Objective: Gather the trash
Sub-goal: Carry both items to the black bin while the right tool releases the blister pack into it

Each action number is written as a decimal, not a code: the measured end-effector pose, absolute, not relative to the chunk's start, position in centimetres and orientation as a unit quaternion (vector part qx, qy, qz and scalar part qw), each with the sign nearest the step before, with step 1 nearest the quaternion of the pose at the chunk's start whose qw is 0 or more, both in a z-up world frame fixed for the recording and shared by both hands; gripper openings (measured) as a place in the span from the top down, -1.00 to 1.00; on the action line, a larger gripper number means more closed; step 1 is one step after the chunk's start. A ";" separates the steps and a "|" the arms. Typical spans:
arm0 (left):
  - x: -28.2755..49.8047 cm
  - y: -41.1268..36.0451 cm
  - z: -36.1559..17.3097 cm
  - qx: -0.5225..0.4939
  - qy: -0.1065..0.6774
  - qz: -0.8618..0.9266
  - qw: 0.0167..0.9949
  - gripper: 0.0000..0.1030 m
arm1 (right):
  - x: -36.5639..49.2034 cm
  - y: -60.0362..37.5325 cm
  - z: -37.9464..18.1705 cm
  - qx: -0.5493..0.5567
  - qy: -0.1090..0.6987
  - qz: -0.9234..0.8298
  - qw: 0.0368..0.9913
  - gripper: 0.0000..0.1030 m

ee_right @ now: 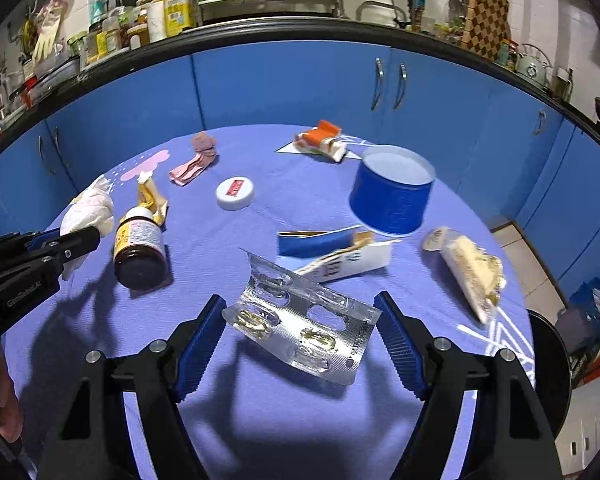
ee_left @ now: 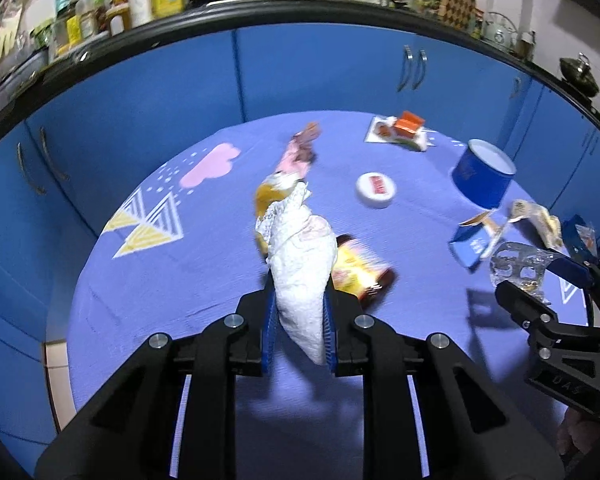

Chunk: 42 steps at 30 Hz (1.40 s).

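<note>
White crumpled tissue sits clamped between the blue pads of your left gripper, its fingers drawn narrow around the wad and the paper sticking out above and below them. From the right wrist view you see the same wad at the left gripper's tip, held above the purple tablecloth.

Your right gripper has its fingers spread wide, and a silver blister pack hangs tilted between them; you cannot tell whether either pad actually touches it. In the left wrist view that pack shows at the tip of your right gripper.

On the cloth beyond it lie a torn blue-and-white carton, and just past that a blue tub standing open. A brown pill bottle lies on its side near your left gripper, with a yellow wrapper just behind it. A white cap rests near the middle, a pink wrapper beyond it, an orange packet at the far edge, and a crinkled snack bag at the right.
</note>
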<state>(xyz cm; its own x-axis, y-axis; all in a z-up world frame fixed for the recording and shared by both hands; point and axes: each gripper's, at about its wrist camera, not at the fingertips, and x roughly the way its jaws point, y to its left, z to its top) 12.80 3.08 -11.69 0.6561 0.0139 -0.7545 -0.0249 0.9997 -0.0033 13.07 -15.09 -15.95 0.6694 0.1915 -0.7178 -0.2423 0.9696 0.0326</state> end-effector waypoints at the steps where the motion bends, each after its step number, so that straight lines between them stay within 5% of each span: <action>1: 12.8 2.5 -11.5 -0.004 0.413 0.006 0.911 0.61 | 13.0 -15.5 -15.9 -0.032 0.388 0.116 0.914 -0.43; 42: 14.1 -13.9 -11.0 0.092 0.407 -0.087 0.905 0.61 | 10.7 -31.4 -16.4 0.060 0.375 0.007 0.925 -0.43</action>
